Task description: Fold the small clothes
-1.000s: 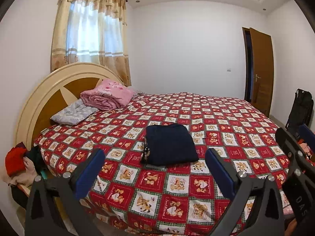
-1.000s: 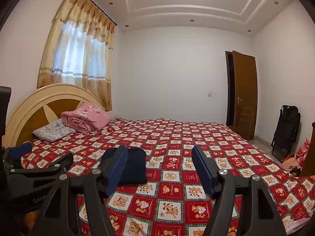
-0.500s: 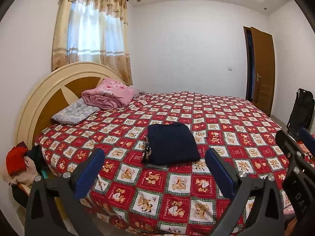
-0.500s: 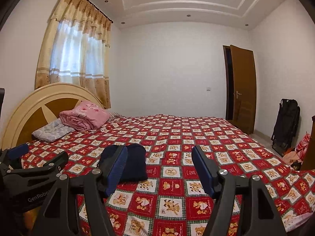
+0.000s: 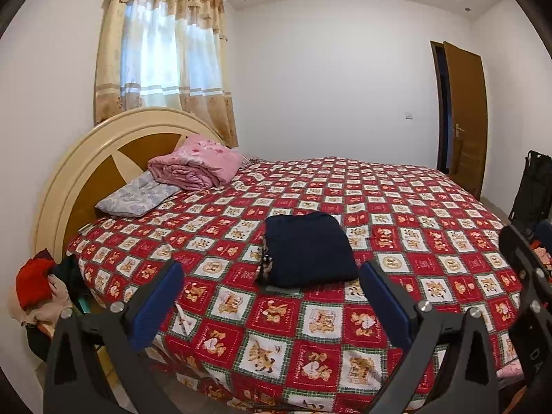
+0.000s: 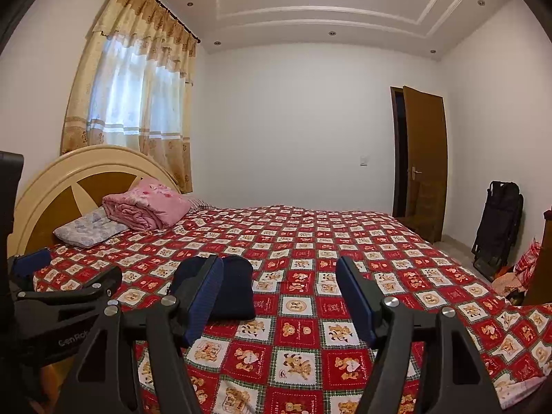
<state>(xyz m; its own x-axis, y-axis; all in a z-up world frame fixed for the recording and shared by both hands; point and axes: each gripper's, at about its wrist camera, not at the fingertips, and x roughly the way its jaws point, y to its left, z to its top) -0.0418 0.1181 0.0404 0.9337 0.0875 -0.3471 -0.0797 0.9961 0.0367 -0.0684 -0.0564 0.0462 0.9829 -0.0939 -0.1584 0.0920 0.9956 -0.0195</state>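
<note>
1. One folded dark navy garment (image 5: 307,250) lies flat on the red-and-white checked bedspread with teddy-bear squares (image 5: 396,207), toward the near side of the bed; a patterned edge shows along its left side.
2. Two tools are in view. The left gripper (image 5: 272,296) hangs near the bed's front edge with its two blue-padded fingers spread wide; the garment shows between them further off, untouched.
3. The right gripper (image 6: 279,293) also stands wide apart with nothing between its pads; in its own view the garment sits behind its left finger.
4. At the rounded cream-and-brown wooden headboard (image 5: 86,169) there are two soft items: one folded pink quilt (image 5: 196,165) resting partly on one flat grey floral pillow (image 5: 134,195).
5. Left of the bed sits a heap of clothes with one red piece (image 5: 32,283) on top; how many garments it holds is hard to say.
6. One brown wooden door (image 6: 424,158) stands ajar, one black folded frame (image 6: 496,220) leans on the right wall, and one window carries beige curtains (image 6: 138,86).
</note>
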